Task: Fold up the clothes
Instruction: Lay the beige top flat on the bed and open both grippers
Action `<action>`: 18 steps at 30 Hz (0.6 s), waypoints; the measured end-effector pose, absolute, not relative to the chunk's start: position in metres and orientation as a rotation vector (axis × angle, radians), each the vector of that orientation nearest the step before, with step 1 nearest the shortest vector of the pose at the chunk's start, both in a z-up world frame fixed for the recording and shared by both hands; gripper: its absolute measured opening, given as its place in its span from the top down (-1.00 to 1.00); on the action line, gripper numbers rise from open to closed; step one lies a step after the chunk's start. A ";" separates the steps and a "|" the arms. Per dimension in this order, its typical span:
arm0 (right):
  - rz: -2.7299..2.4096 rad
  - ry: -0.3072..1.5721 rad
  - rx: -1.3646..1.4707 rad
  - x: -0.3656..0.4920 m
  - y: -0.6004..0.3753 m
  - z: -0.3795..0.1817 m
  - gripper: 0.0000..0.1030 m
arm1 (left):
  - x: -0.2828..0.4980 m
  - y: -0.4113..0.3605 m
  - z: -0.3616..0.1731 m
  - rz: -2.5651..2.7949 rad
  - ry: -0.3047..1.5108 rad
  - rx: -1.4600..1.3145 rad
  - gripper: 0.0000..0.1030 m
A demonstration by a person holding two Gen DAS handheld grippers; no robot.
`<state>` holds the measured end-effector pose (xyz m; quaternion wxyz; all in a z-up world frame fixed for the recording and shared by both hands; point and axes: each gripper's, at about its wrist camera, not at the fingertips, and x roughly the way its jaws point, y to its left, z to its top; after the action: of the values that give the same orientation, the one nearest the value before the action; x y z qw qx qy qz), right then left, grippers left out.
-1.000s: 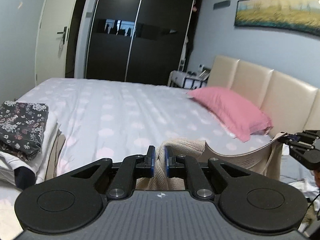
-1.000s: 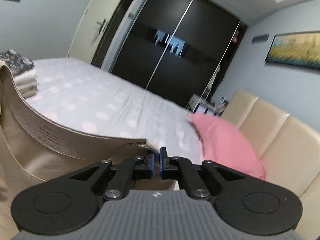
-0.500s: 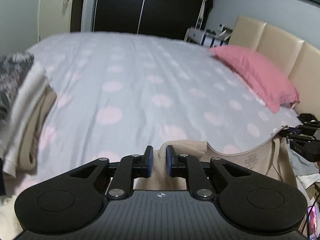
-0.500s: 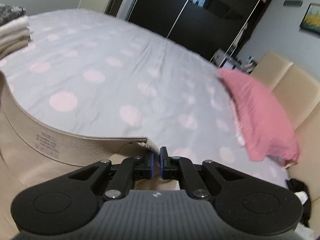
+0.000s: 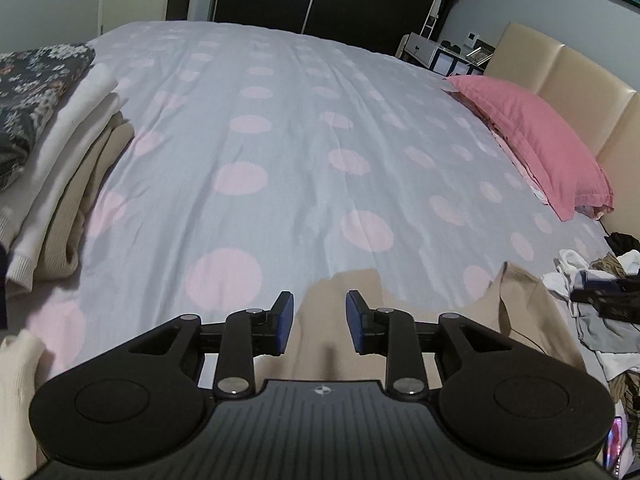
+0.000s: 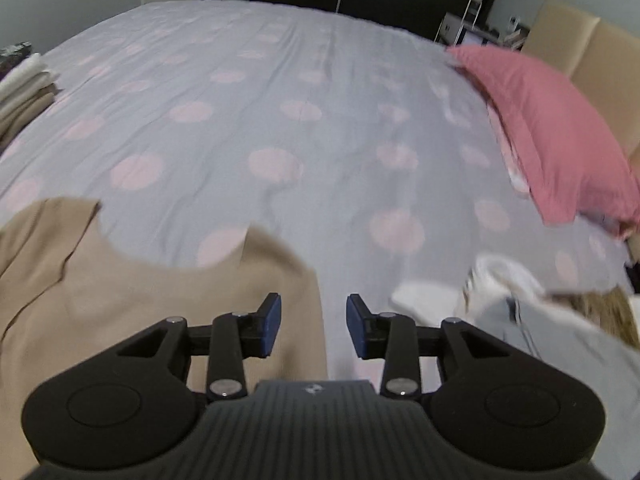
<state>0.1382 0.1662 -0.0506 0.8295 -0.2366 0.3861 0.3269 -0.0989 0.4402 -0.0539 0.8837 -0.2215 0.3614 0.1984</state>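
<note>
In the left wrist view, the left gripper (image 5: 319, 323) has its two blue-padded fingers wide apart and holds nothing. The soft tan top (image 5: 340, 344) lies on the grey bedsheet with pink dots (image 5: 280, 140), right under and between the fingers, near the front edge of the bed. A neat stack of folded clothes (image 5: 52, 152) sits off to the left, and a messy pile of unfolded clothes (image 5: 600, 320) lies to the right. A pink pillow (image 5: 536, 140) rests far back on the right.

In the right wrist view, the right gripper (image 6: 314, 326) is also spread wide and empty. The tan top (image 6: 140, 292) lies mostly to its left, and its right edge runs between the fingers.

The top looks laid out but a bit wrinkly on its left side. A good next move, I think, is to smooth it flat first. Then pinch matching corners on both sides, so the fold comes out even. Grab only the top, not the sheet below.
</note>
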 end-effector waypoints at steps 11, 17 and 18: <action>0.740 1.044 -0.414 0.078 0.064 -0.043 0.20 | -0.123 0.399 -0.039 0.400 0.806 -0.441 0.18; 0.719 1.110 -0.340 0.049 0.048 -0.056 0.04 | -0.134 0.377 -0.041 0.353 0.836 -0.452 0.17; 0.713 1.119 -0.342 0.044 0.047 -0.060 0.01 | -0.134 0.376 -0.040 0.350 0.833 -0.451 0.17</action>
<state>0.0440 0.0467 -0.0597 0.7744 -0.1579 0.5167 0.3292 -0.1343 0.3760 -0.0400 0.8753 -0.2159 0.3990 0.1675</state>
